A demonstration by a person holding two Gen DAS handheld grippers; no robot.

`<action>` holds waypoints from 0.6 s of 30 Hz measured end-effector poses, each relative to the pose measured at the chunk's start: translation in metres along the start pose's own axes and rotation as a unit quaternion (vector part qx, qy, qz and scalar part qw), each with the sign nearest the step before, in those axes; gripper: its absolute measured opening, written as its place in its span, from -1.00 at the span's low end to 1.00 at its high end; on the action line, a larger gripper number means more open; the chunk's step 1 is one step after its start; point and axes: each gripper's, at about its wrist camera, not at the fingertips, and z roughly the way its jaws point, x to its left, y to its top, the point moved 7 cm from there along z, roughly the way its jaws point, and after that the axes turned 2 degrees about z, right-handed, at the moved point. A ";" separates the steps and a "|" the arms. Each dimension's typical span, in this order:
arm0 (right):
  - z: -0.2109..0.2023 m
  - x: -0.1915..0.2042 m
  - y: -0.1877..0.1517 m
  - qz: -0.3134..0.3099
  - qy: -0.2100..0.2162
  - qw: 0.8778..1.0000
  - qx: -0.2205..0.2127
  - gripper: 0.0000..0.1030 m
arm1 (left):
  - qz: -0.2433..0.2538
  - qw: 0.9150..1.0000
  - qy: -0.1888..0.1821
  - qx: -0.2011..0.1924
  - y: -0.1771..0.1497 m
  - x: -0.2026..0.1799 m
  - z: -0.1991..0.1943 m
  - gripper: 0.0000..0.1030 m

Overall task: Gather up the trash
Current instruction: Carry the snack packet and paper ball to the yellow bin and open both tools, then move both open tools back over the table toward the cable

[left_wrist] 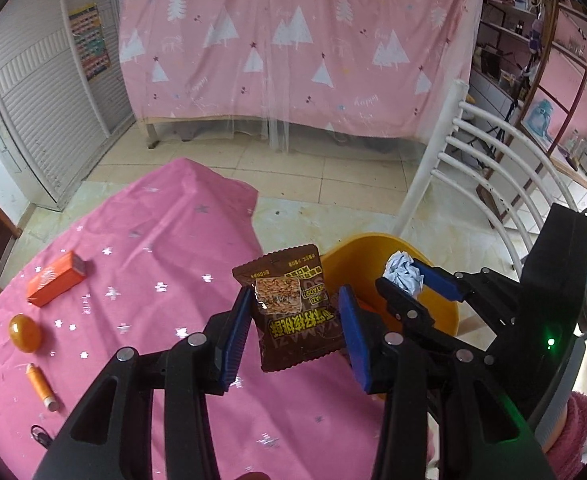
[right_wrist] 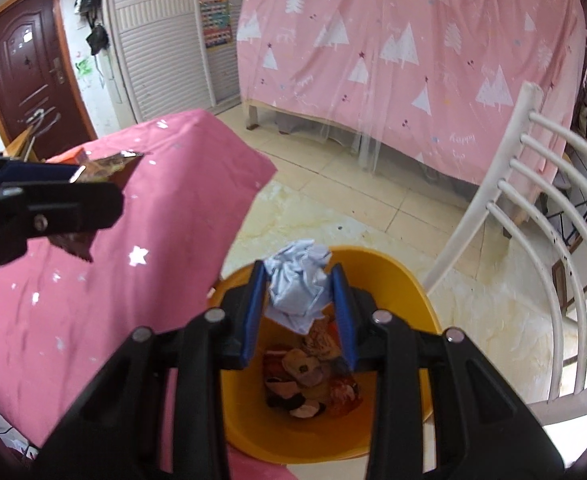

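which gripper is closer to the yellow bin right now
Right. The right gripper, shut on the crumpled paper, hangs over the yellow bin. The left gripper, shut on the brown snack packet, is beside it, above the table edge.

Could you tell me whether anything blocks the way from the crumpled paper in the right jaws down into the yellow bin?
Nothing visible does. The right gripper holds the crumpled paper directly over the open mouth of the yellow bin, with only earlier trash at the bottom. The left gripper holds its snack packet off to the side, over the table edge.
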 end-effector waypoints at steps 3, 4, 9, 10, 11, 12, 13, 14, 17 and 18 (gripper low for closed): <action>0.008 -0.011 -0.004 0.009 0.001 1.000 0.007 -0.39 | 0.001 1.000 -0.008 0.012 0.003 -0.006 0.011 -0.25; 0.010 -0.013 -0.006 0.012 0.001 1.000 0.010 -0.39 | 0.002 1.000 -0.010 0.015 0.004 -0.009 0.015 -0.25; 0.018 -0.027 -0.014 0.027 0.003 0.999 0.019 -0.39 | -0.008 0.999 -0.024 0.029 0.008 -0.019 0.031 -0.22; 0.020 -0.030 -0.015 0.032 0.004 0.999 0.022 -0.39 | -0.010 0.999 -0.028 0.035 0.009 -0.022 0.034 -0.21; 0.019 -0.029 -0.016 0.036 0.004 0.999 0.023 -0.39 | -0.010 0.999 -0.031 0.038 0.009 -0.024 0.036 -0.21; 0.020 -0.031 -0.017 0.039 0.005 0.999 0.024 -0.39 | -0.009 0.999 -0.031 0.040 0.009 -0.025 0.037 -0.20; 0.021 -0.032 -0.019 0.041 0.006 0.999 0.027 -0.38 | -0.007 0.999 -0.029 0.040 0.009 -0.027 0.039 -0.20; 0.022 -0.033 -0.020 0.042 0.006 0.999 0.031 -0.36 | -0.007 0.999 -0.028 0.039 0.009 -0.029 0.039 -0.18; 0.021 -0.029 -0.025 0.042 0.004 0.999 0.033 -0.18 | -0.012 0.999 -0.034 0.040 0.011 -0.031 0.040 -0.05; 0.021 -0.028 -0.025 0.042 0.004 0.999 0.033 -0.18 | -0.013 0.999 -0.034 0.039 0.011 -0.031 0.039 -0.02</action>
